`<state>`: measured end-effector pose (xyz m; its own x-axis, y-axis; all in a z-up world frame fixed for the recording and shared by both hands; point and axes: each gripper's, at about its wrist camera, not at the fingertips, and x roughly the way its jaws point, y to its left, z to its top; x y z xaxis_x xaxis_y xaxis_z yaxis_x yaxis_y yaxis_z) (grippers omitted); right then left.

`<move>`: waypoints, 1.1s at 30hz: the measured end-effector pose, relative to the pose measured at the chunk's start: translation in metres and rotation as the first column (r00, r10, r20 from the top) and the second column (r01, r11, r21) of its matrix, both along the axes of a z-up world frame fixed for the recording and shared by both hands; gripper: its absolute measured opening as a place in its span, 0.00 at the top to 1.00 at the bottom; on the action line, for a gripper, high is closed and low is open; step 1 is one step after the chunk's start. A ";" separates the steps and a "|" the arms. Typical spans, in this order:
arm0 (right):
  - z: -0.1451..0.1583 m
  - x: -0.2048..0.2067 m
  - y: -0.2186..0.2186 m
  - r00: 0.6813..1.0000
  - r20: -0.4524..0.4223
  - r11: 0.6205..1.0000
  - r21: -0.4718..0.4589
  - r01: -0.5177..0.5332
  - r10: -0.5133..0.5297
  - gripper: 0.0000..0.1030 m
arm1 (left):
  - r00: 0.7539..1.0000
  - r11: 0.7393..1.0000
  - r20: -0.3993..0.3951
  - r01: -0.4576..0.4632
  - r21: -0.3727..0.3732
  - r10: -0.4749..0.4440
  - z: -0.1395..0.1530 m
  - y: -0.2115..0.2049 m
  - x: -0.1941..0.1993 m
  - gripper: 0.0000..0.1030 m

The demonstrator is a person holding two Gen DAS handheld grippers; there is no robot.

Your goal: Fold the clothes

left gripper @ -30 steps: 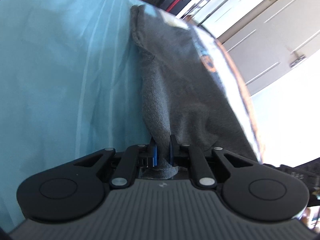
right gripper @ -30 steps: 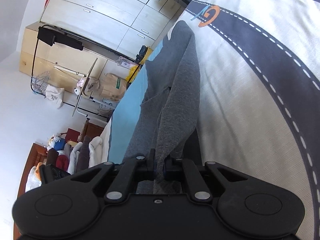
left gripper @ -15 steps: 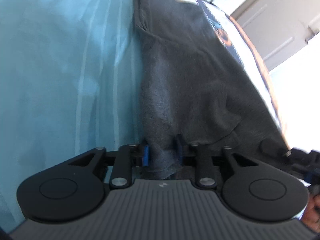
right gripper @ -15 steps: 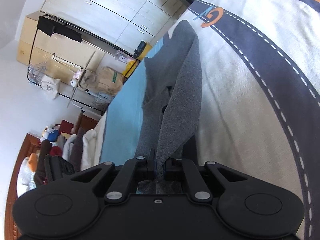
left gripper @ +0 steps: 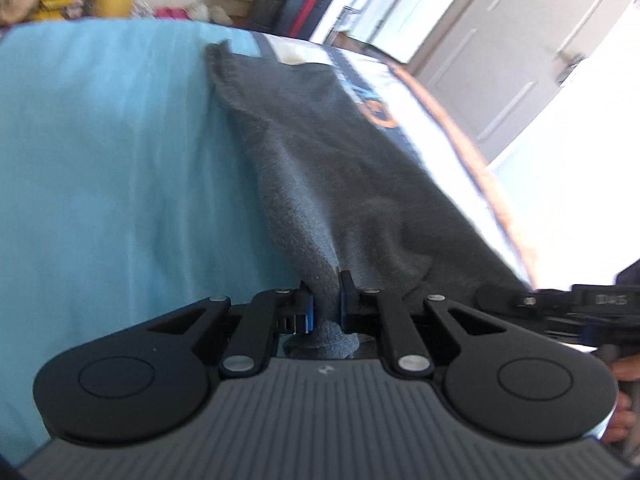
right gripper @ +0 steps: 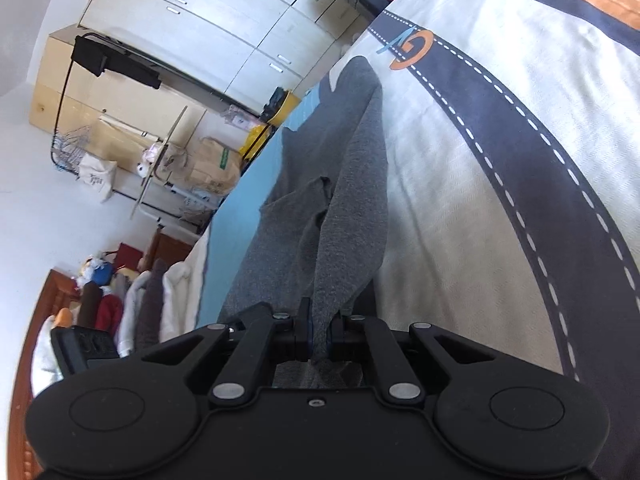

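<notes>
**Grey garment pinched at both grippers**

My left gripper [left gripper: 324, 300] is closing, grey garment [left gripper: 340, 168] pinched between its pads, pointing downward. My right gripper [right gripper: 318, 334] clamps the same cloth, tilted down. No legible writing. Garment: grey knit, bunched, stretching ahead from the jaws over the blue sheet [left gripper: 120, 160] and patterned bedcover [right gripper: 480, 200].

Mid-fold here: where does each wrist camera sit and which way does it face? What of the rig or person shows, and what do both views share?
Left wrist: on the left gripper, looking down along its fingers over the blue sheet; jaws closing on the grey garment; the right gripper and a hand show at right.
Right wrist: on the right gripper, facing the wardrobe; shut on the garment; the left gripper's body pokes in at lower left.
Shared: garment, sheet, road-print cover.
</notes>
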<state>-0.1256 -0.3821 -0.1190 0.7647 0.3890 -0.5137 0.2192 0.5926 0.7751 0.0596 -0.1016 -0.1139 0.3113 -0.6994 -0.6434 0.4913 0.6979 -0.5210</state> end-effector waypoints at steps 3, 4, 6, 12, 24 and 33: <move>0.015 -0.025 -0.003 0.999 0.046 0.998 0.057 -0.014 0.011 0.92 | 0.999 0.998 0.008 0.042 -0.040 -0.041 0.019 0.010 -0.027 0.91; 0.020 -0.035 -0.004 0.998 0.059 0.997 0.074 -0.019 0.015 0.92 | 0.998 0.998 0.023 0.053 -0.038 -0.052 0.026 0.013 -0.037 0.91; 0.030 -0.054 -0.007 0.997 0.077 0.995 0.099 -0.026 0.019 0.92 | 0.998 0.998 0.025 0.061 -0.030 -0.060 0.037 0.021 -0.052 0.91; 0.041 -0.073 -0.022 0.994 0.104 0.988 0.149 -0.045 0.030 0.92 | 0.993 0.993 -0.042 0.111 -0.033 -0.113 0.045 0.030 -0.068 0.91; 0.053 -0.002 -0.039 0.986 0.050 0.986 0.039 -0.164 0.162 0.91 | 0.970 0.992 -0.210 0.124 -0.028 -0.127 0.017 0.018 -0.013 0.90; 0.031 0.099 -0.073 0.985 -0.084 0.969 0.209 -0.128 0.148 0.90 | 0.899 0.996 -0.437 0.001 -0.092 -0.041 -0.006 0.020 0.078 0.89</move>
<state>-0.0268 -0.4551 -0.0881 0.6464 0.5907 -0.4829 0.2272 0.4552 0.8609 0.1373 -0.0813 -0.1200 -0.0029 -0.7625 -0.6470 0.2132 0.6317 -0.7453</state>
